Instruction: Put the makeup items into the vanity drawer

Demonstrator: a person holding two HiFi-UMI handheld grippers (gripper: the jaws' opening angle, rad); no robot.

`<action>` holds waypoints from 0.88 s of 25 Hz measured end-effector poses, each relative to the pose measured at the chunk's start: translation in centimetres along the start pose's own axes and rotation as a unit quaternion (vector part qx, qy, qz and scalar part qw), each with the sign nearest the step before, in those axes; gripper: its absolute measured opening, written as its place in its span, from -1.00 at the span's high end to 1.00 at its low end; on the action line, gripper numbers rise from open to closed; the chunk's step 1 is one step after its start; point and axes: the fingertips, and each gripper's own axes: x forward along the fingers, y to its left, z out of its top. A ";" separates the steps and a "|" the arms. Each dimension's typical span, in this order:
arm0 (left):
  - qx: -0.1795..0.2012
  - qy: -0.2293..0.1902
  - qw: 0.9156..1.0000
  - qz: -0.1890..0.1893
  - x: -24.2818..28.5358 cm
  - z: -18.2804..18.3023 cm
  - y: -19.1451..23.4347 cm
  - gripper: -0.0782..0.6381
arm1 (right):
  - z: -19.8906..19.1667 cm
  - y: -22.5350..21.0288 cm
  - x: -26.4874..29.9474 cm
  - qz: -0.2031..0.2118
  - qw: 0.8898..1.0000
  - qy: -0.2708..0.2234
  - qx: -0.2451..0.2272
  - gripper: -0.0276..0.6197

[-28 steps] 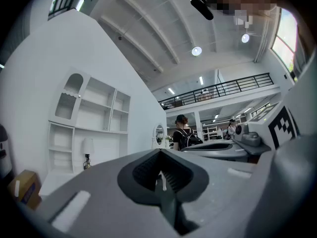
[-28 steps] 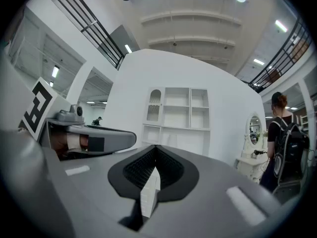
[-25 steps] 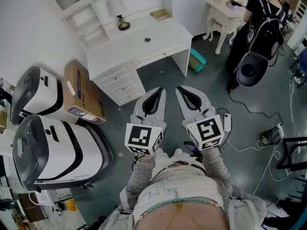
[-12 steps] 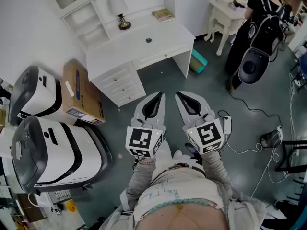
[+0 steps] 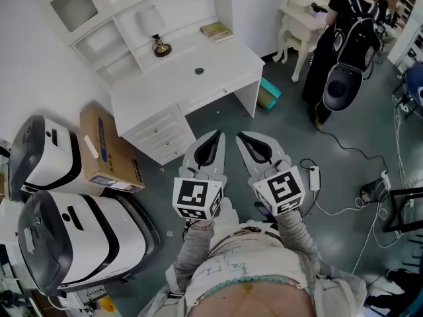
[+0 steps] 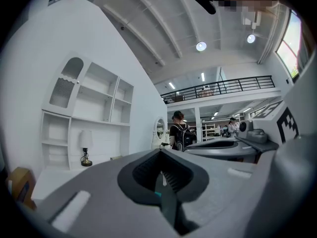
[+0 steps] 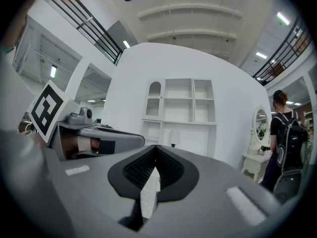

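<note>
Both my tongs pinched together, empty, well apart from the vanity [image 5: 165,84].
Left gripper [image 5: 215,136] and right gripper [image 5: 242,136] hang side by side; the vanity drawer [image 5: 221,92] is closed, with a small dark item [image 5: 198,70] on top.

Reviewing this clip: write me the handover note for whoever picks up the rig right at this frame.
Left gripper: shut, empty, held in front of the body.
Right gripper: shut, empty, beside the left.
Things: the white vanity stands ahead, apart from both grippers. A small dark item lies on its top, with a lamp and a book further back. The front drawer is closed.
Done: nothing yet.
Left: step up, open the drawer, then put the items in, probably starting with the small dark item.
</note>
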 end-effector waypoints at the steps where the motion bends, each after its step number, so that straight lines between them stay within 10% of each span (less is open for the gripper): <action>1: -0.002 0.000 1.000 0.000 0.3 0.0 0.6 0.78 | 0.0 -0.1 0.7 0.000 1.000 0.001 -0.001 0.83; 22: -0.027 0.015 1.000 -0.002 2.3 -1.3 10.6 0.78 | 0.3 1.0 10.2 -0.017 1.000 0.013 0.007 0.83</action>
